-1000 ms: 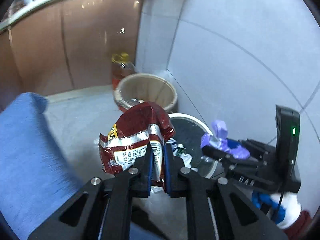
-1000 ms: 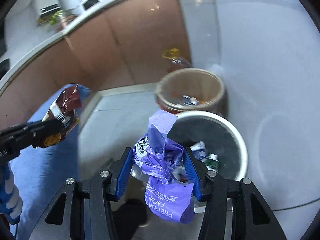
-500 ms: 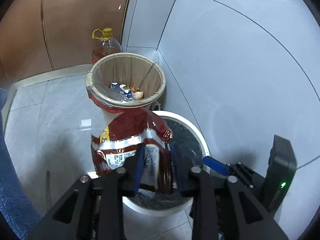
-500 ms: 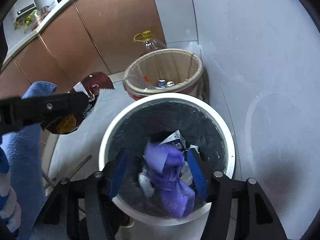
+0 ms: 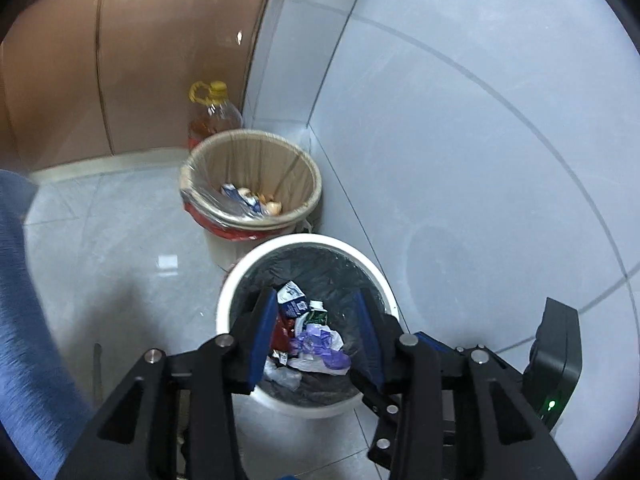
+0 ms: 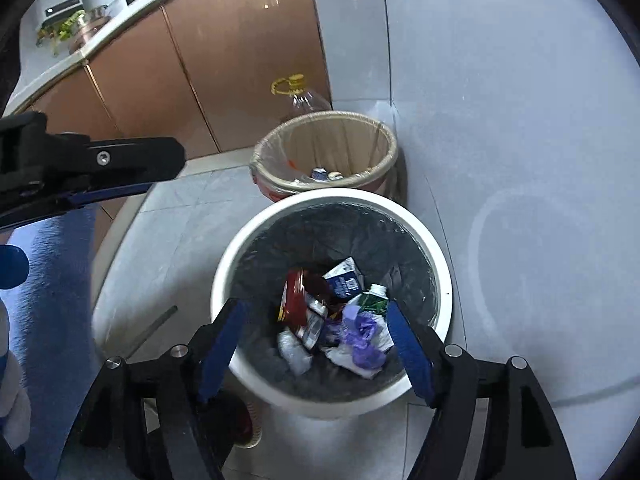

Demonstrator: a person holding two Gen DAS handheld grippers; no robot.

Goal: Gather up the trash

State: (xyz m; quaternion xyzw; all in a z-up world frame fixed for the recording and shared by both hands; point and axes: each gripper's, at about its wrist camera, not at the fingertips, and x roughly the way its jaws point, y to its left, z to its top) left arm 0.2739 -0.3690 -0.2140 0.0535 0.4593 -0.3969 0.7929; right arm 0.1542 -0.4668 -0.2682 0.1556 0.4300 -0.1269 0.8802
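We see both grippers over the white bin (image 6: 400,208) with its black liner. Left gripper (image 5: 316,332): jaws have just been opening, nothing between them. Right gripper (image 6: 316,340): jaws have just been opening too, empty. The red snack bag (image 6: 294,300) and purple wrapper (image 6: 366,340) lie inside the bin among cartons. A tan bin (image 5: 308,184) stands just behind, touching.

Home kitchen, copper cabinets (image 6: 224,60), oil bottle (image 5: 214,114)

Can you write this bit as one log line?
left gripper: open, empty | right gripper: open, empty | red snack bag, purple plastic wrapper: inside white round bin
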